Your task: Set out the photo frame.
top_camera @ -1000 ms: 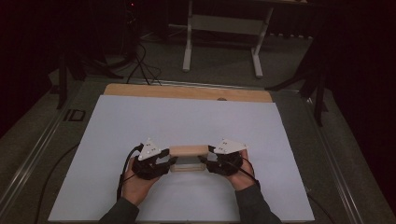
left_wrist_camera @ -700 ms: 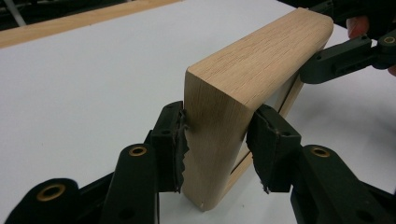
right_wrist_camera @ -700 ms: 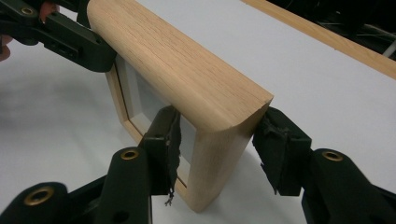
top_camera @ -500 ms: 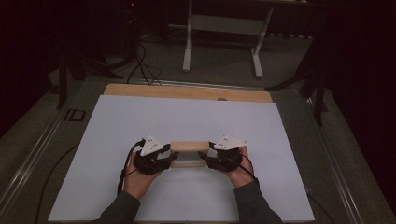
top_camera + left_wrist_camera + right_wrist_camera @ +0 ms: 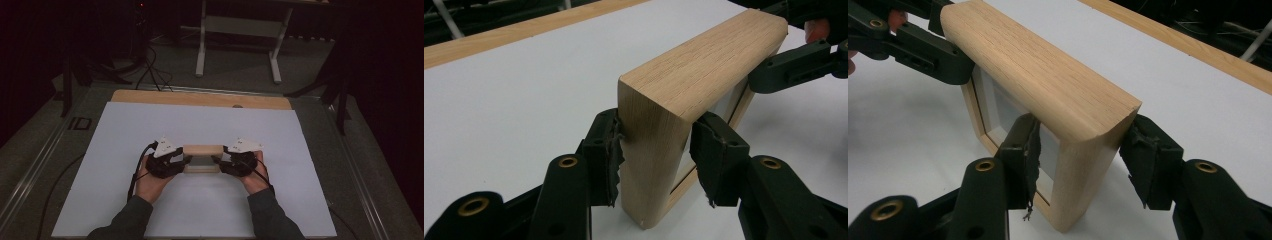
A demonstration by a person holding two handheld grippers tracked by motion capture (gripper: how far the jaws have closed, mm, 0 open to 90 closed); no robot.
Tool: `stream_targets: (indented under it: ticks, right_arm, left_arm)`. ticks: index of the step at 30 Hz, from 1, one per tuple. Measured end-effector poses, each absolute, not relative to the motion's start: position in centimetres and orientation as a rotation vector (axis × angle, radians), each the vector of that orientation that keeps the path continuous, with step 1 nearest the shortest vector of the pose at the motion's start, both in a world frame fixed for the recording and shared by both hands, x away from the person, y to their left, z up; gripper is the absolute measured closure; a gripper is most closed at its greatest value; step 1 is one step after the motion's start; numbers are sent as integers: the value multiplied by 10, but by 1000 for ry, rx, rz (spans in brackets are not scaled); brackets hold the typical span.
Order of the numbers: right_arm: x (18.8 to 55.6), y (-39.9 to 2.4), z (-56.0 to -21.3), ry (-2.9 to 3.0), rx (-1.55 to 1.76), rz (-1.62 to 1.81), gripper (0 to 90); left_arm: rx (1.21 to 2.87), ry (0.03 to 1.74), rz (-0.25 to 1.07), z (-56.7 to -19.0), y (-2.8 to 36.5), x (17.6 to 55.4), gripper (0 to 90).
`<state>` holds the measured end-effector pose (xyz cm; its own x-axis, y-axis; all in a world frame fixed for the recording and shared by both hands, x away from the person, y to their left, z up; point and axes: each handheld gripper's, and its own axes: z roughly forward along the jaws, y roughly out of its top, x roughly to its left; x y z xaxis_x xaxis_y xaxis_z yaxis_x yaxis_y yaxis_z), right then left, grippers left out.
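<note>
A light wooden picture frame (image 5: 203, 150) with a pale glass pane is held between both grippers near the middle of the white sheet. It stands on its long edge, pane side toward the person. My left gripper (image 5: 186, 161) is shut on the frame's left end; in the left gripper view its pads (image 5: 606, 150) press both faces of the frame (image 5: 704, 70). My right gripper (image 5: 216, 161) is shut on the right end; in the right gripper view its pads (image 5: 1148, 160) clamp the frame (image 5: 1033, 60). Whether the frame's lower edge touches the sheet I cannot tell.
The white sheet (image 5: 125, 130) covers the table, with a bare wooden strip (image 5: 200, 99) along the far edge. Beyond the table stand white desk legs (image 5: 201, 45) on a dark floor, and cables (image 5: 150, 70) trail at the far left.
Both grippers and the frame have shifted slightly upward in the high view, still clamped at both ends.
</note>
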<state>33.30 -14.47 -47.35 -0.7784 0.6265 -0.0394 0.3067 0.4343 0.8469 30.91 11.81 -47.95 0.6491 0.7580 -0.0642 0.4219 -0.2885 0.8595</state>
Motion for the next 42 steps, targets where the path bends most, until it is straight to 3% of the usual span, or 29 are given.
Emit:
stream_targets:
  ticks: [28, 42]
  right_arm:
    - [344, -143, -484, 2327, 881, 1343, 493]
    - [344, -146, -499, 2376, 907, 1295, 544]
  left_arm:
    - [1873, 977, 411, -494, 117, 321, 490]
    - [1935, 999, 386, -513, 121, 319, 559]
